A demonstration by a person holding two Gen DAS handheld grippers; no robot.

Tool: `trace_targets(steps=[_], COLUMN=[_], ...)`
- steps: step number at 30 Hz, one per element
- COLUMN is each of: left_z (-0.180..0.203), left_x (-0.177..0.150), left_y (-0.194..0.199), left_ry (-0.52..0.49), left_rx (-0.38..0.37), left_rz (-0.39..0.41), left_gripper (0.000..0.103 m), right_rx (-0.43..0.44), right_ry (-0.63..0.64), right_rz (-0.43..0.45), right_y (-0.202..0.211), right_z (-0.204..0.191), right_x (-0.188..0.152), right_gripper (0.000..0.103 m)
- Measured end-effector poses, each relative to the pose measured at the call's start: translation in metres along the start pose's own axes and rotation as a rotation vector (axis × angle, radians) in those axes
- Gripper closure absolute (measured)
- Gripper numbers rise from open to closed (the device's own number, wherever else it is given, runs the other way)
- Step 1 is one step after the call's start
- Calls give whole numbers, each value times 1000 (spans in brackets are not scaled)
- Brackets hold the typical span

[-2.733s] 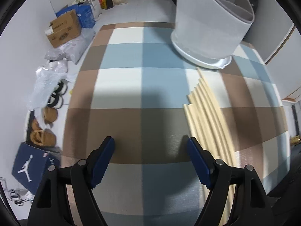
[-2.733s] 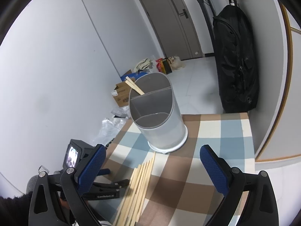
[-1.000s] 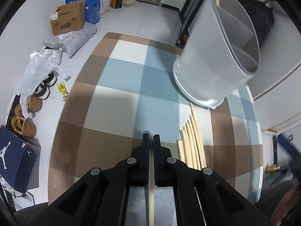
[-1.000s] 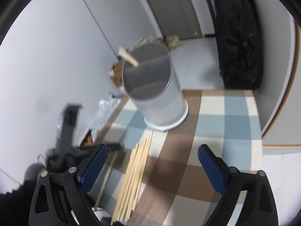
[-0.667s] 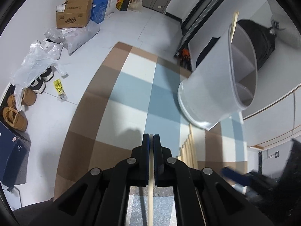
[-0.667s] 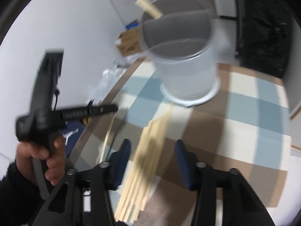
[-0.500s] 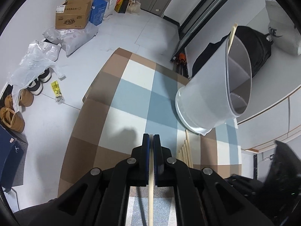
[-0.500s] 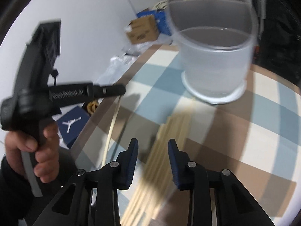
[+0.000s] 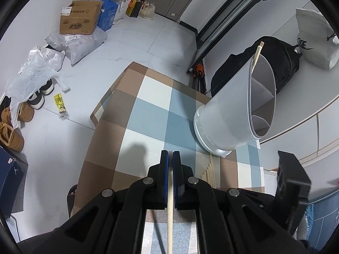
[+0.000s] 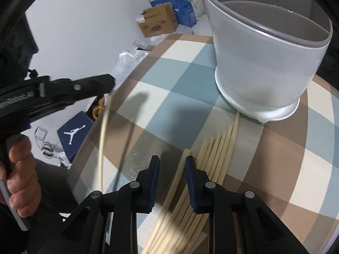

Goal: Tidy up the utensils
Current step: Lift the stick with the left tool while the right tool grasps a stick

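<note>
One chopstick (image 9: 170,211) is clamped in the left gripper (image 9: 170,158), held off the table near the white holder (image 10: 264,67); the right gripper (image 10: 172,163), jaws just narrowing, straddles one of the loose chopsticks (image 10: 214,148) by the holder's base, its pads apart from it

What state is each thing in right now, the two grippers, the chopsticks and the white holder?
left gripper: shut on one chopstick, lifted off the table.
right gripper: jaws just closing, still apart, around the end chopstick of the row.
chopstick row: lying flat on the checked tablecloth.
white holder: upright, one chopstick already inside.
</note>
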State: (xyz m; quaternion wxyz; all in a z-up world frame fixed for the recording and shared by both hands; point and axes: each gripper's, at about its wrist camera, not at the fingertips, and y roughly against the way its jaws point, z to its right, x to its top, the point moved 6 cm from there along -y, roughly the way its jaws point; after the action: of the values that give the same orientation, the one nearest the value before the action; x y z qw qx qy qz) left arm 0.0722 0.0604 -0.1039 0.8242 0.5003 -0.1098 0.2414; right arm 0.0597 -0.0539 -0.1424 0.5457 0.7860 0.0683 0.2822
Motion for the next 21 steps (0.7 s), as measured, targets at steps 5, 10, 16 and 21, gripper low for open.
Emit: trace_targets(steps=[5,10,16,21], left_z=[0,2,4,12], left_x=[1,0,1,2], left_y=[1,3,8,14], left_ry=[-2,-11,-12,-30], left_rx=[-1,1,-2,-7], left_rz=[4,12,30,54], left_gripper=[103,103,103,103], right_rx=[-68,-182,-160,-92], right_ry=[69,170,87,-6], right_rz=[0,13,86,246], right_y=[-6,-9,1,40], right_z=[-8,-20,-9,4], right_x=[3,2,7,17], right_gripper=[82,94,96,97])
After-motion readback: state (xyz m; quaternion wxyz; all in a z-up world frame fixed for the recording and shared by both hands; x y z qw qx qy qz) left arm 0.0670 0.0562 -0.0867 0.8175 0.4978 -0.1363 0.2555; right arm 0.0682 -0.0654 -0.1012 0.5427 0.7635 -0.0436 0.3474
